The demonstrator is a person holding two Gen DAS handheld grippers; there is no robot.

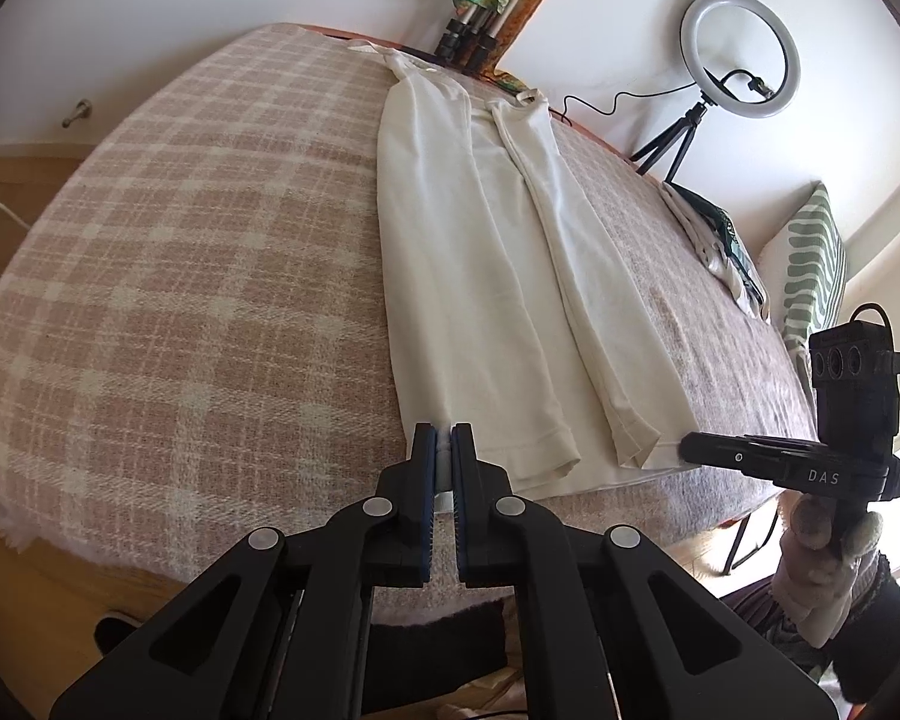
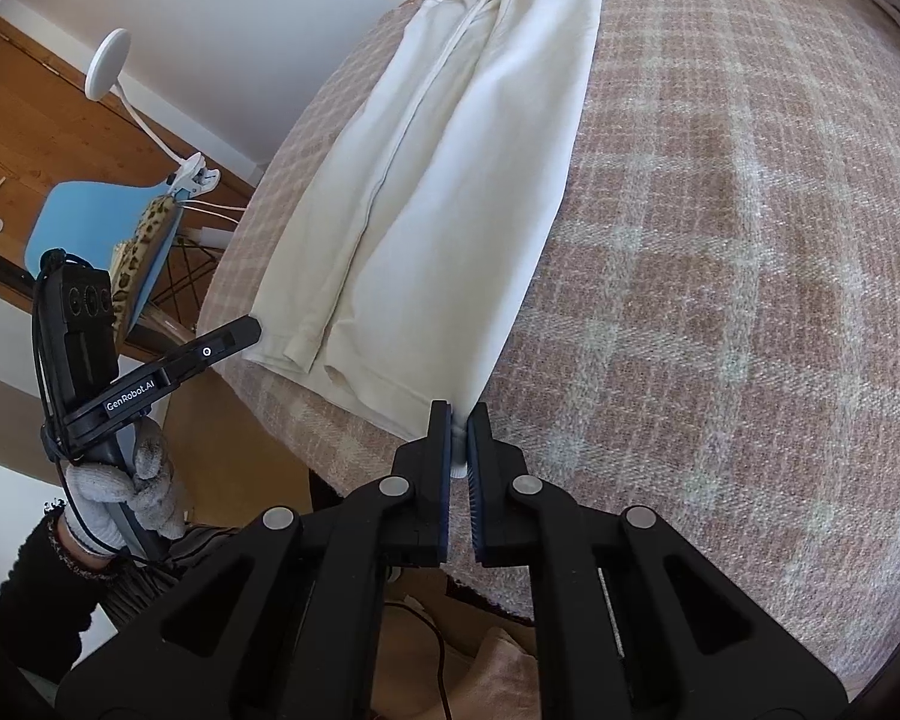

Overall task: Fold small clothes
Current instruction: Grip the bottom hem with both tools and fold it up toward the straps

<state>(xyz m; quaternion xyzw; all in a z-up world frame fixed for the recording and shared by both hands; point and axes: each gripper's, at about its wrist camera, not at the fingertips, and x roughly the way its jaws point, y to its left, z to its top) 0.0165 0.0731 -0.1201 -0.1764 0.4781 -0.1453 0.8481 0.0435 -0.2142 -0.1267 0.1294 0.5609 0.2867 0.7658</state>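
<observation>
A long white garment [image 1: 486,276] lies flat on the pink plaid blanket [image 1: 198,276], both long sides folded in toward its middle. My left gripper [image 1: 445,444] is shut on the near left corner of its hem. My right gripper [image 2: 459,420] is shut on the near right corner of the hem; the garment [image 2: 450,180] stretches away from it. The right gripper shows in the left wrist view [image 1: 690,441] at the hem's right end. The left gripper shows in the right wrist view [image 2: 252,327] at the hem's left end.
A ring light on a tripod [image 1: 738,60] stands behind the table at the right. A pile of clothes [image 1: 720,240] and a green-striped cushion [image 1: 810,264] lie at the far right edge. A blue chair [image 2: 102,228] stands left of the table.
</observation>
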